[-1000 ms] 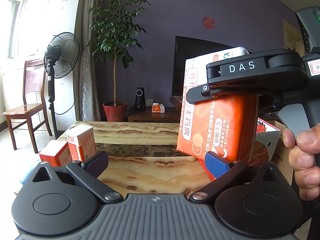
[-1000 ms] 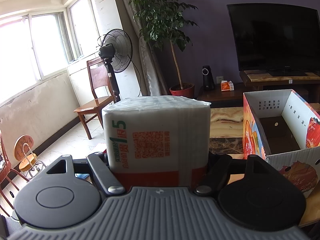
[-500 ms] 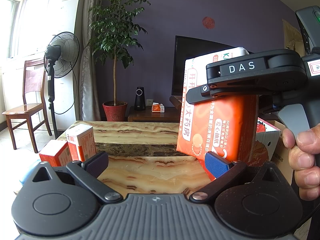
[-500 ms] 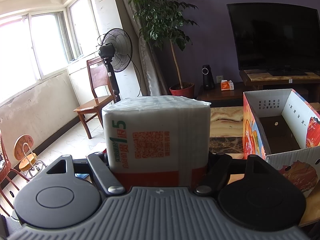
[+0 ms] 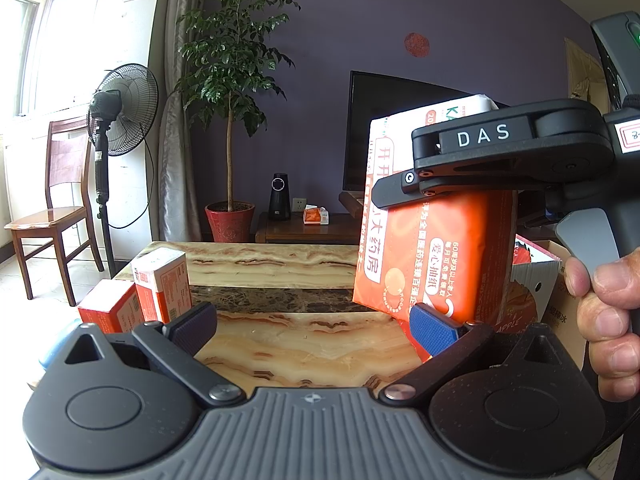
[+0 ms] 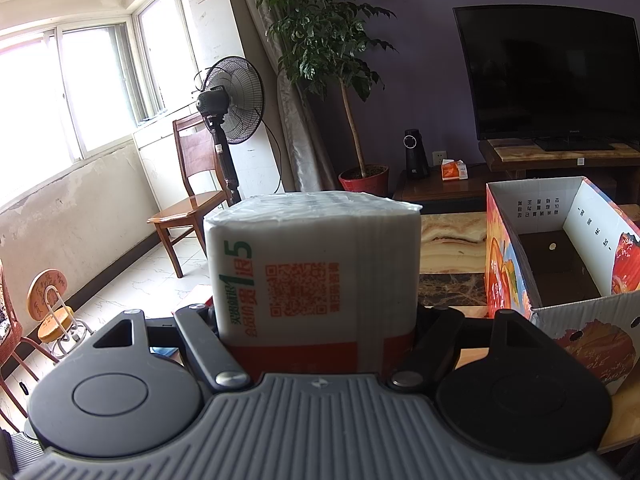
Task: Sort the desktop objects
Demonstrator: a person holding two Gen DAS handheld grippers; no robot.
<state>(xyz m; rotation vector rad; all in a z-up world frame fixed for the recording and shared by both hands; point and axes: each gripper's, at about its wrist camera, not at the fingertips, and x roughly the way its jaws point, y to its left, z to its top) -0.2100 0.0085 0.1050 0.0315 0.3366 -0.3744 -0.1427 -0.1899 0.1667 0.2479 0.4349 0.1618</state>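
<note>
The right gripper (image 6: pixel 316 320) has its fingers clamped on a tissue pack (image 6: pixel 316 276), held above the table (image 5: pixel 304 344) just left of an open cardboard box (image 6: pixel 560 264). The left gripper (image 5: pixel 314 326) hangs with fingers apart, holding nothing, near two small boxes (image 5: pixel 160 284).

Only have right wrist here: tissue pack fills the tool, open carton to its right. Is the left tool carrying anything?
Observer: No. The left tool is open and empty, over the marble table.
Operator: Anything else to sort on that side?
Observer: Two small orange-and-white boxes stand side by side near the table's left edge.
Operator: How does my grip look from outside?
Observer: The right tool is clamped across the upper part of the tissue pack, which hangs slightly tilted, its orange face toward the left camera.
</note>
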